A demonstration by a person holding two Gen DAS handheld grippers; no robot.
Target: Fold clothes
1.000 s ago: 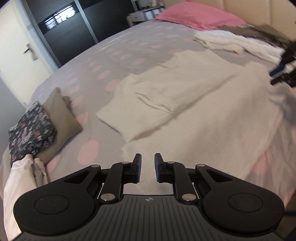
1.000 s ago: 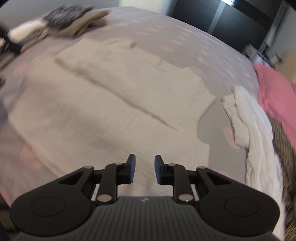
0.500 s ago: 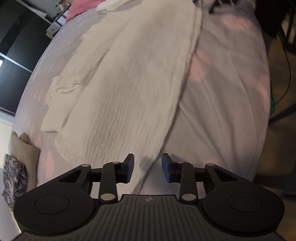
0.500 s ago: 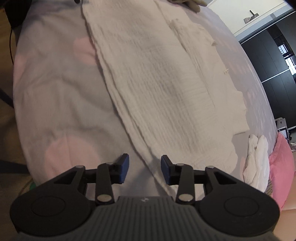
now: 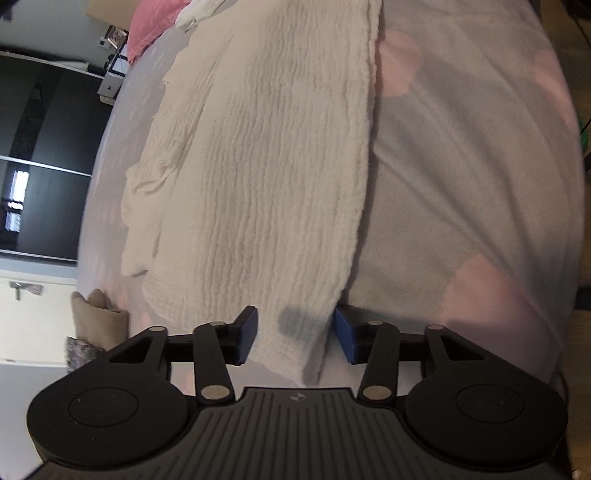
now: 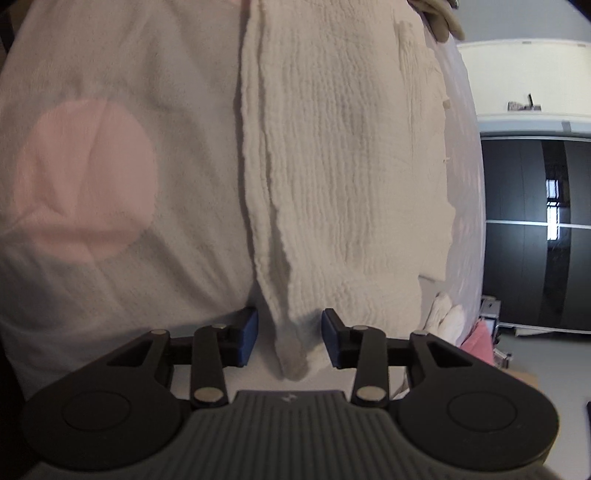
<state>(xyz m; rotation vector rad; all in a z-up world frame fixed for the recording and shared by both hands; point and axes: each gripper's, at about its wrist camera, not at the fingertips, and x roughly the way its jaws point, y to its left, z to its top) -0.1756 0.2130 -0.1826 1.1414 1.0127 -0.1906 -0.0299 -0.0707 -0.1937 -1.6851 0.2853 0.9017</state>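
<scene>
Crinkled cream garment (image 5: 266,177) lies between both tools' parted blue pads (image 5: 246,334).

The bed (image 5: 461,177) fills most of both views, covered in a grey sheet with large pale pink dots. A cream crinkled garment (image 5: 266,166) lies flat on it, running from the top centre of the left wrist view down to the bottom centre, its long straight edge on the right. In the right wrist view the same garment (image 6: 343,166) runs down the middle, layered edges on its left. A pink pillow (image 5: 147,26) and white clothes (image 5: 199,11) lie at the upper left of the left view; a beige cloth (image 5: 96,317) sits at lower left, with a patterned cloth (image 5: 79,350) just below it.
</scene>
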